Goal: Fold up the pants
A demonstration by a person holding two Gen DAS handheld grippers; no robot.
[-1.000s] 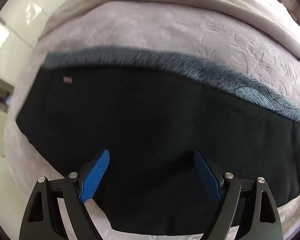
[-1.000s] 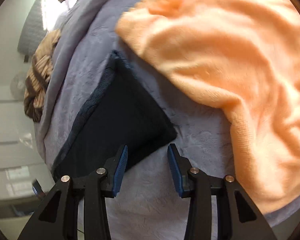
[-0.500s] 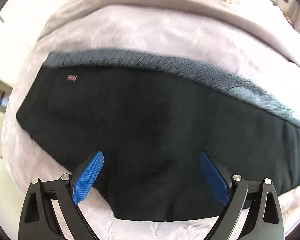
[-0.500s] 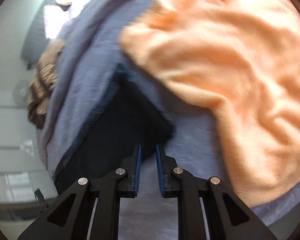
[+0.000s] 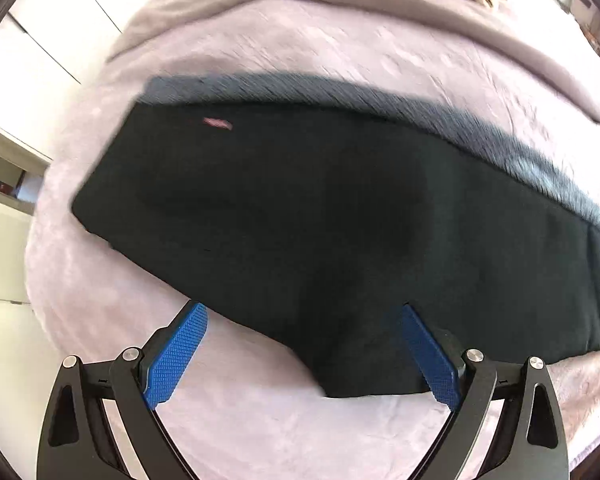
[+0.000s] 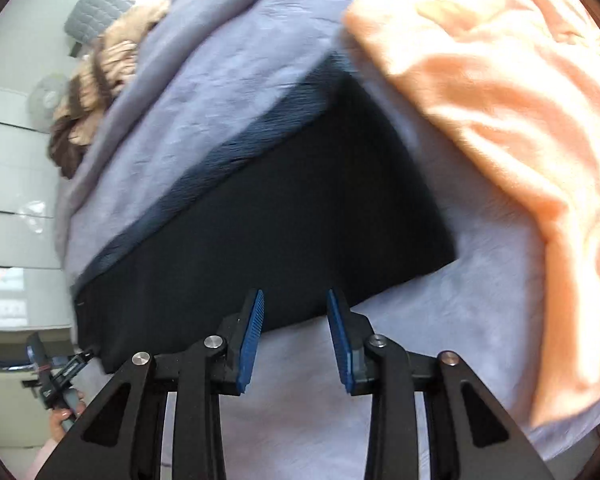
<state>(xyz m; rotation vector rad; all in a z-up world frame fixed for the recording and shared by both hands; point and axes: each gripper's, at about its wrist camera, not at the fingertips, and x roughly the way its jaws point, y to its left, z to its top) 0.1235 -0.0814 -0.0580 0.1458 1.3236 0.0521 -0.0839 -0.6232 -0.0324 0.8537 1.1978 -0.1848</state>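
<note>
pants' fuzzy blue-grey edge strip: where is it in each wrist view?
Left wrist: fuzzy strip arcs across the upper middle, along the far edge of the black pants.
Right wrist: strip runs diagonally, lower left to upper centre.
Shared landmark: brown striped cloth past the lilac bedspread.

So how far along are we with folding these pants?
Done: the black pants lie flat on the lavender bedspread as one long strip, apparently folded leg over leg. In hand: nothing. The left gripper hangs wide open above the near edge; the right gripper is opening with nothing between its fingers, near the end by the orange blanket. Left: likely the crosswise folds to shorten the strip.
</note>
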